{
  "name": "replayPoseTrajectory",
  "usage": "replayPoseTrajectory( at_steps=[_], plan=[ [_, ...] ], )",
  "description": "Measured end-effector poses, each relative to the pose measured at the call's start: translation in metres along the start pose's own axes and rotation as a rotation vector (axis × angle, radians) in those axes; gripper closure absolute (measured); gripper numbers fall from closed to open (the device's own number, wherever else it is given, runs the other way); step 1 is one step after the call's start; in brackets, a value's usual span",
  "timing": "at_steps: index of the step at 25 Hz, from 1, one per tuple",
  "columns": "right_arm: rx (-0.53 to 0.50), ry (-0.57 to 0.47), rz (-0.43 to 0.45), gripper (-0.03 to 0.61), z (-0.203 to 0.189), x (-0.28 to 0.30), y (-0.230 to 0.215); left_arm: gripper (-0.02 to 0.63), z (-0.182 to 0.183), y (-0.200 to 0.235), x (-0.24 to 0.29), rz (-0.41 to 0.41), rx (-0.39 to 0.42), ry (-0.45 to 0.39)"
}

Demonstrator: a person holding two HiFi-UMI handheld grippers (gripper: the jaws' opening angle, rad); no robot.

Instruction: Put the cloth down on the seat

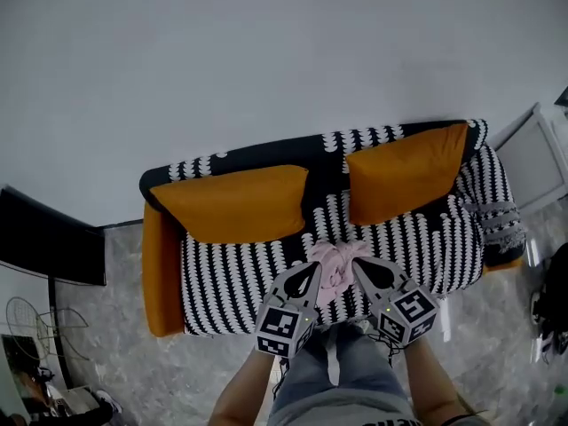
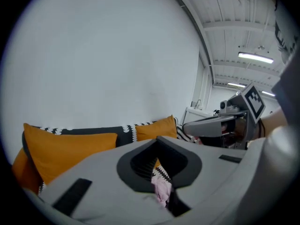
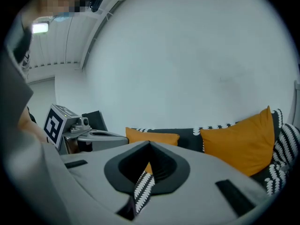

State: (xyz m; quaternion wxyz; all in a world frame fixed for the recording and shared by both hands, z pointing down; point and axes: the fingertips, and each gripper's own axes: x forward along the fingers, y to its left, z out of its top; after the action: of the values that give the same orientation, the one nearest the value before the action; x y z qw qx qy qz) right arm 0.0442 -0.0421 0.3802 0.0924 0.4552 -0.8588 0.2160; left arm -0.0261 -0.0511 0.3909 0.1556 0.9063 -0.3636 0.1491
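Note:
A small pink cloth (image 1: 335, 269) lies bunched at the front edge of the black-and-white patterned sofa seat (image 1: 232, 280). My left gripper (image 1: 311, 268) is at the cloth's left side and is shut on it. In the left gripper view a fold of pink cloth (image 2: 162, 189) is pinched between the closed jaws of this gripper (image 2: 159, 172). My right gripper (image 1: 358, 266) sits at the cloth's right edge with its jaws shut. In the right gripper view only the patterned seat (image 3: 143, 189) shows through the slit of that gripper (image 3: 146, 172), no pink fabric.
Two orange cushions (image 1: 232, 204) (image 1: 404, 171) lean on the sofa back. A dark screen (image 1: 49, 247) stands at the left and a white cabinet (image 1: 541, 158) at the right. The person's legs (image 1: 346, 371) are against the sofa front, on a grey floor.

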Motion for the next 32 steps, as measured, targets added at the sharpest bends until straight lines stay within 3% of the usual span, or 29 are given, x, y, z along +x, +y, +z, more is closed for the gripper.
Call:
replayPoseTrajectory(
  at_steps=[14, 32],
  plan=[
    [-0.086, -0.111, -0.088, 0.569, 0.033, -0.052, 0.038, 0.586, 0.055, -0.036, -0.048, -0.094, 0.065, -0.127],
    [-0.154, -0.220, -0.079, 0.571, 0.076, -0.073, 0.069, 0.586, 0.100, -0.064, -0.077, -0.149, 0.115, -0.246]
  ],
)
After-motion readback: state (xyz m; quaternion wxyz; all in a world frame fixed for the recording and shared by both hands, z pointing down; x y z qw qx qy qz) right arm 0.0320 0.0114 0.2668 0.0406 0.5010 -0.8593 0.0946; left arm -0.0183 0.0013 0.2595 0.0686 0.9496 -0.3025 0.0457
